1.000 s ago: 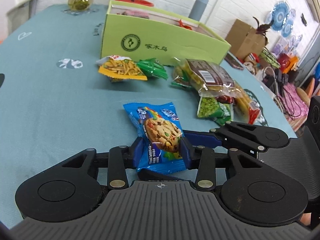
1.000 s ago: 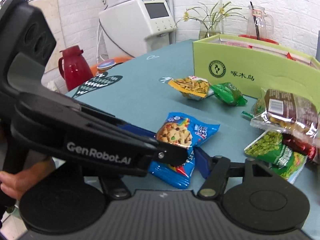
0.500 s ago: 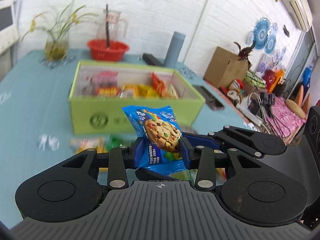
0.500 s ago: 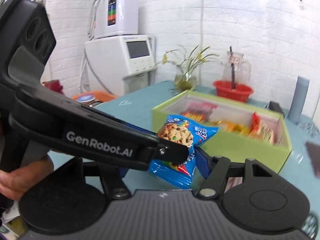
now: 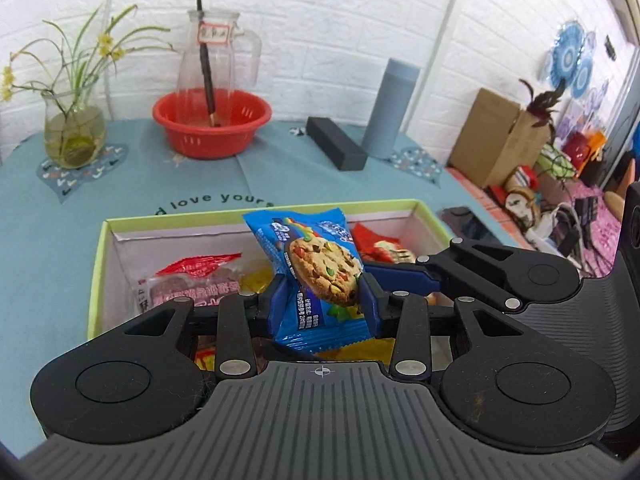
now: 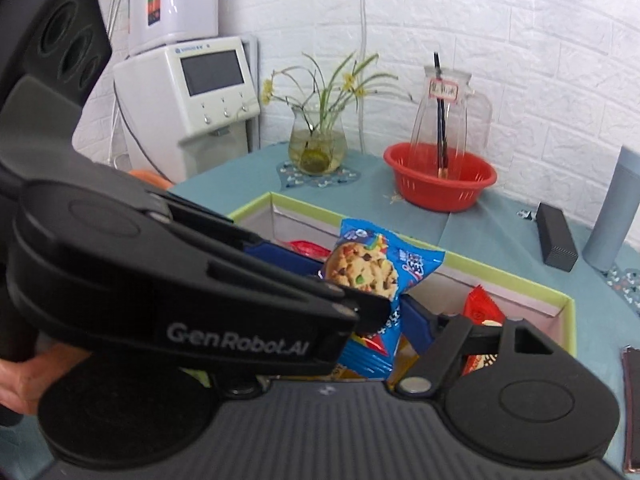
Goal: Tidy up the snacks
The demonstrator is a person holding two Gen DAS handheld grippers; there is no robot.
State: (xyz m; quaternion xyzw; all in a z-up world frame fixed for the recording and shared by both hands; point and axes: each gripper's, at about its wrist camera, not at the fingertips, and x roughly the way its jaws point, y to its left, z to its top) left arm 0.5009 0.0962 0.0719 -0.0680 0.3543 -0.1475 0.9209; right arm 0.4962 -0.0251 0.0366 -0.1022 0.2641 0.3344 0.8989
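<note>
Above the green box [image 5: 96,280] on the desk [image 5: 280,172], the left gripper [image 5: 322,302] has its jaws clamped on the cookie packet [image 5: 316,264] at mid-height. The packet looks light, crinkly, slippery and crushable, so a gentle pinch on its flat faces suits it. The right gripper [image 6: 394,322] has just been opening; its jaws stand apart beside the packet.

Blue cookie packet [image 5: 316,264] upright above green box [image 5: 96,276]

left gripper [image 5: 322,300] clamped, right gripper [image 6: 400,320] opening

Blue cookie-print packet [image 5: 316,268], lime-green box [image 5: 96,276], red basket [image 5: 212,126], teal tablecloth [image 5: 132,188].
</note>
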